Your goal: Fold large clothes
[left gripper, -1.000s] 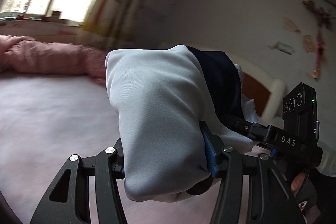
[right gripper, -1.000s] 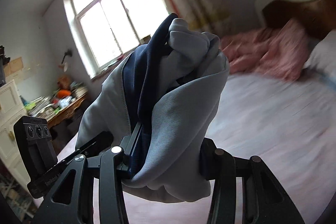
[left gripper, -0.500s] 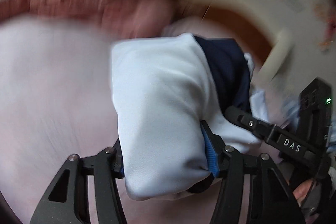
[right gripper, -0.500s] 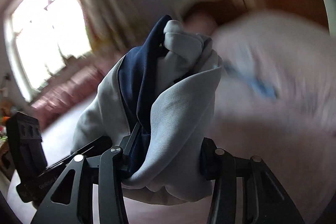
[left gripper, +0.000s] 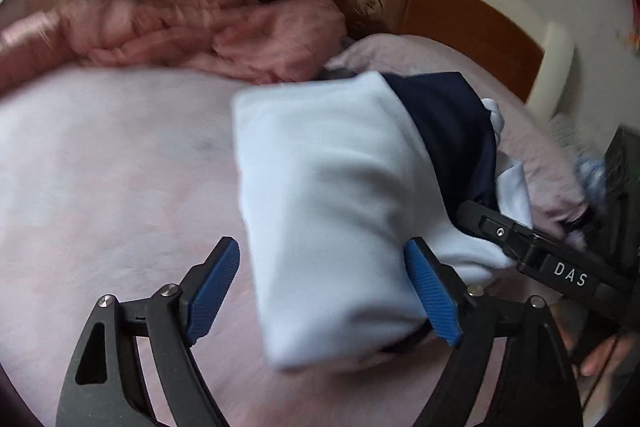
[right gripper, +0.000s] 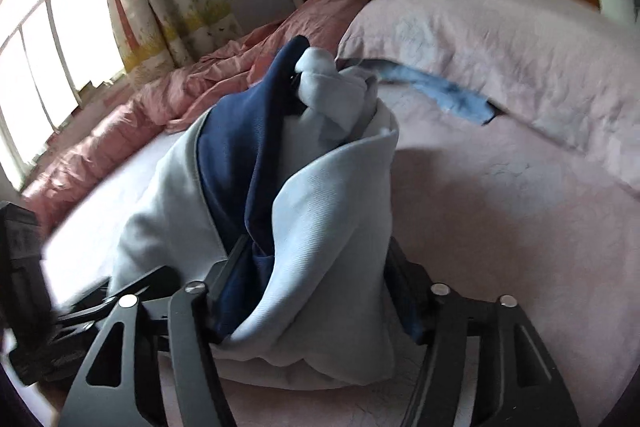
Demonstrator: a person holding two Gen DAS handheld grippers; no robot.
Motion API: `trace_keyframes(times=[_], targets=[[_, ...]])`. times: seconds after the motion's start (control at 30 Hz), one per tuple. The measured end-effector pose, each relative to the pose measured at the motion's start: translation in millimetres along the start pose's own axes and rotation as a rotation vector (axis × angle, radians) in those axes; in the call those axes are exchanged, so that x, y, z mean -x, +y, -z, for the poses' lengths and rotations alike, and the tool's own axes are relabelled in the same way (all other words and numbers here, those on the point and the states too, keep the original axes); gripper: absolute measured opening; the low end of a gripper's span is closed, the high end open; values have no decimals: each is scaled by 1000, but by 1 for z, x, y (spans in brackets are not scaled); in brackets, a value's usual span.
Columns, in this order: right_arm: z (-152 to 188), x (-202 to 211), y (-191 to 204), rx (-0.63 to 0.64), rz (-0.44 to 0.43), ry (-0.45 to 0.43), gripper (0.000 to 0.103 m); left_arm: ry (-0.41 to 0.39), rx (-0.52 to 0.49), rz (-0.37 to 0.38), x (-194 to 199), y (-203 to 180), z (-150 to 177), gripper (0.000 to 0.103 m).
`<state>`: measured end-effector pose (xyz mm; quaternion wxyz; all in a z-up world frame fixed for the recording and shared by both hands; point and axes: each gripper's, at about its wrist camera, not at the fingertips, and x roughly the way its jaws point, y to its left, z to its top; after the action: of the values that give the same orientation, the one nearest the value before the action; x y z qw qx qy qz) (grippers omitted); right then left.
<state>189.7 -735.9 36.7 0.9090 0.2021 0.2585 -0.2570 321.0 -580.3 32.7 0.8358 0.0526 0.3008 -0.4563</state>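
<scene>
White letters "DAS" on the black right gripper (left gripper: 540,259) in the left wrist view

Pink bed (right gripper: 500,211): pillow (right gripper: 500,39), quilt (left gripper: 200,31), bundle (left gripper: 332,195).

Folded garment (left gripper: 328,211): pale grey-blue fabric wrapped around a dark navy layer, forming a compact thick bundle. Smooth outer face on one side; at the other end, bunched folds with navy showing. Bundle lies on the pink bed (left gripper: 100,163).
</scene>
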Motion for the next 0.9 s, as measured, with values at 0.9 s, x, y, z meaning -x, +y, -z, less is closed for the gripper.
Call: trace_keyframes(times=[0.9], targets=[[118,158,101,144,53,-263,93,-304,-31,-302,208,30,111,103]])
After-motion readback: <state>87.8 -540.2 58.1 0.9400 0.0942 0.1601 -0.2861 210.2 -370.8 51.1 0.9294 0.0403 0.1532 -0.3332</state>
